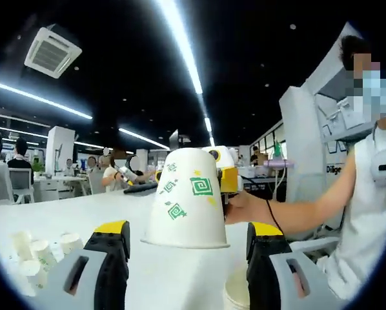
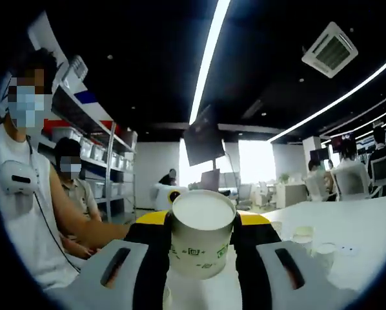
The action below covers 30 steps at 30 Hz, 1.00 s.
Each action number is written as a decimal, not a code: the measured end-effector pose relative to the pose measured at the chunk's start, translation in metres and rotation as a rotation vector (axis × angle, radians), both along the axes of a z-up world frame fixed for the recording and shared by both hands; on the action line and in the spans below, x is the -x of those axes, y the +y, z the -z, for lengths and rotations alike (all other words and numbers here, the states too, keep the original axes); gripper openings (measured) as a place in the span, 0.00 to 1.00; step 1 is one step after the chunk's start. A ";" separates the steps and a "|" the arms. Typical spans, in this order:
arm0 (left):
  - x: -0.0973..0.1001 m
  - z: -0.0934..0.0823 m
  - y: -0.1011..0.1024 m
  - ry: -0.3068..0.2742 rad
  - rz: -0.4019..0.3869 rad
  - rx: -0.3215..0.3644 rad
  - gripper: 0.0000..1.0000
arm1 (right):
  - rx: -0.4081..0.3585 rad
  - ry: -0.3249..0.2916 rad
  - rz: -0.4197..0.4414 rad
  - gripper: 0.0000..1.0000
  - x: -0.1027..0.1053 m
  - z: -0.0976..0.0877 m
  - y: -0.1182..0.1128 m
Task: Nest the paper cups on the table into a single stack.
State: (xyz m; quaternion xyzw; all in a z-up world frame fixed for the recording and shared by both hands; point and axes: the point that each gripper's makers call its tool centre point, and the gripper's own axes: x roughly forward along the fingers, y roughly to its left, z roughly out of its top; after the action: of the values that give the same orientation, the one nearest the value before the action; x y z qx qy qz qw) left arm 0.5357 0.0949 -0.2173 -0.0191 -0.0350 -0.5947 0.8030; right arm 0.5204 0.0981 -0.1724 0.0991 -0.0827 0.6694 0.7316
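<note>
My right fingers (image 2: 201, 242) are clamping an inverted paper cup (image 2: 201, 240) by its sides, its flat base facing the camera. In the left gripper view that same held cup (image 1: 188, 200) is hanging mouth-down above the counter (image 1: 70, 216), with the right gripper's yellow-tipped fingers at its far side and the person's hand (image 1: 244, 208) behind it. My left fingers (image 1: 188, 258) are standing released, wide apart and grasping nothing, framing the cup from below.

Just under the held cup, near my left gripper's right-hand finger, the rim of another cup (image 1: 235, 296) is showing at the lower edge; I am judging it the receiving cup or the start of the stack, though I cannot tell how many are nested there. Several loose cups (image 1: 41, 253) are lying at the left side of the counter, and more cups (image 2: 312, 244) are sitting well apart in the right gripper view. The stacking is therefore looking early: one cup is in transit and most are waiting.
</note>
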 end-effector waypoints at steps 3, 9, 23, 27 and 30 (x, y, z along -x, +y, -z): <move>0.000 -0.001 0.004 0.024 0.000 0.022 0.56 | -0.018 0.008 -0.007 0.40 0.003 0.001 -0.002; 0.002 -0.004 0.007 0.033 0.008 0.029 0.54 | -0.029 0.025 -0.007 0.40 0.003 0.010 -0.009; -0.019 -0.028 0.018 0.084 -0.039 0.156 0.47 | 0.122 -0.029 0.050 0.40 -0.012 0.053 -0.018; -0.021 -0.033 0.014 0.072 -0.057 0.160 0.46 | 0.158 -0.035 0.068 0.40 -0.013 0.061 -0.018; -0.024 -0.035 0.009 0.041 -0.086 0.143 0.44 | 0.184 -0.032 0.089 0.41 -0.019 0.067 -0.020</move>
State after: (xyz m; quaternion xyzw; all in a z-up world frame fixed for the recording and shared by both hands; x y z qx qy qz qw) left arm 0.5593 0.1037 -0.1819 -0.0871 -0.0620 -0.5552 0.8248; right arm 0.5390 0.0780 -0.2391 0.0170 -0.0368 0.6424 0.7653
